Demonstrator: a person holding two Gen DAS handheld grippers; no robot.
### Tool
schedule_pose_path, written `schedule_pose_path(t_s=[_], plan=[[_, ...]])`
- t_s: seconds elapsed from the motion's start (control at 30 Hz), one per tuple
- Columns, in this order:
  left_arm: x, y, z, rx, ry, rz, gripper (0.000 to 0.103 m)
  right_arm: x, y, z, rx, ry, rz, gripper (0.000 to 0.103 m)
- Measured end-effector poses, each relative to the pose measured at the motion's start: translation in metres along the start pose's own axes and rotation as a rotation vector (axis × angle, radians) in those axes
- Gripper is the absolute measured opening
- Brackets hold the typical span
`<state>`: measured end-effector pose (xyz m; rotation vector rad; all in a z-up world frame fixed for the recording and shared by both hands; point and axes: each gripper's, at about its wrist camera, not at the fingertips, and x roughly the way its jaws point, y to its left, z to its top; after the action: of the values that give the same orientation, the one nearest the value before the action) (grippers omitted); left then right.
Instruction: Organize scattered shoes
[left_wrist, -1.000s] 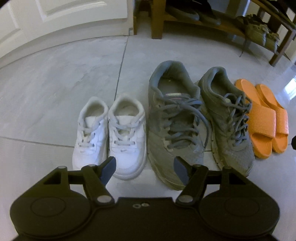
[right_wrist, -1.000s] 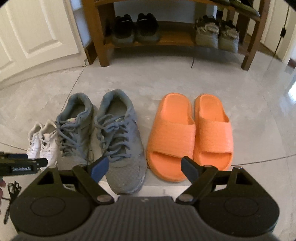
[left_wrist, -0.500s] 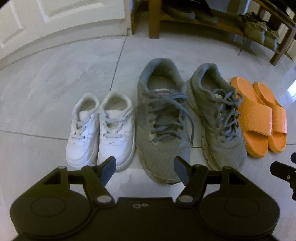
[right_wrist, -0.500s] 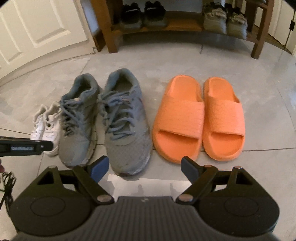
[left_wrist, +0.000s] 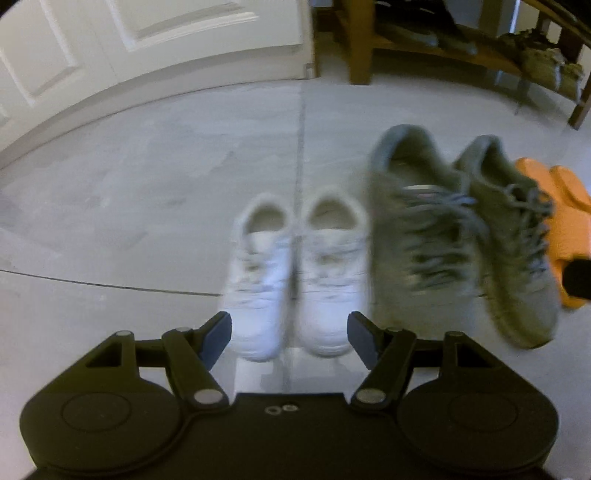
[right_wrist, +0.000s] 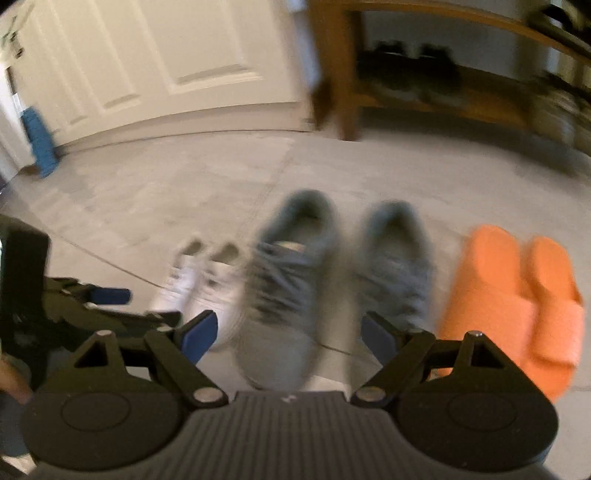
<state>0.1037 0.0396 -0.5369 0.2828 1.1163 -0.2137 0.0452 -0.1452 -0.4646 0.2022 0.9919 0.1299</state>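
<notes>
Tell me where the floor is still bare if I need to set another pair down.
Bare tile lies left of the white sneakers, out toward the door, and behind the row up to the wooden rack. It is crowded rightward: grey sneakers and orange slides sit close together.

Soft, even indoor light, no hard shadows. Both fisheye views bend the door (left_wrist: 155, 48) and floor (left_wrist: 147, 177) toward the edges. Motion blur smears the shoes (right_wrist: 284, 280), worst in the right view toward 3 o'clock.
</notes>
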Motion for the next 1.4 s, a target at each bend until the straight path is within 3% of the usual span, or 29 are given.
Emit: schedule_pose_path(t_s=[0.17, 0.33, 1.03, 1.4], plan=[[0.013, 0.032, 0.004, -0.061, 0.039, -0.054, 0.069, 0.030, 0.032, 0.033, -0.005, 0.039, 0.004, 0.087], [0.023, 0.049, 0.008, -0.091, 0.039, -0.062, 0.069, 0.059, 0.057, 0.052, -0.020, 0.049, -0.034, 0.087], [0.036, 0.075, 0.005, -0.140, 0.038, -0.087, 0.069, 0.104, 0.093, 0.060, 0.003, 0.095, -0.097, 0.087], [0.034, 0.079, 0.011, -0.186, 0.023, -0.048, 0.070, 0.132, 0.098, 0.067, 0.042, 0.130, -0.101, 0.086]])
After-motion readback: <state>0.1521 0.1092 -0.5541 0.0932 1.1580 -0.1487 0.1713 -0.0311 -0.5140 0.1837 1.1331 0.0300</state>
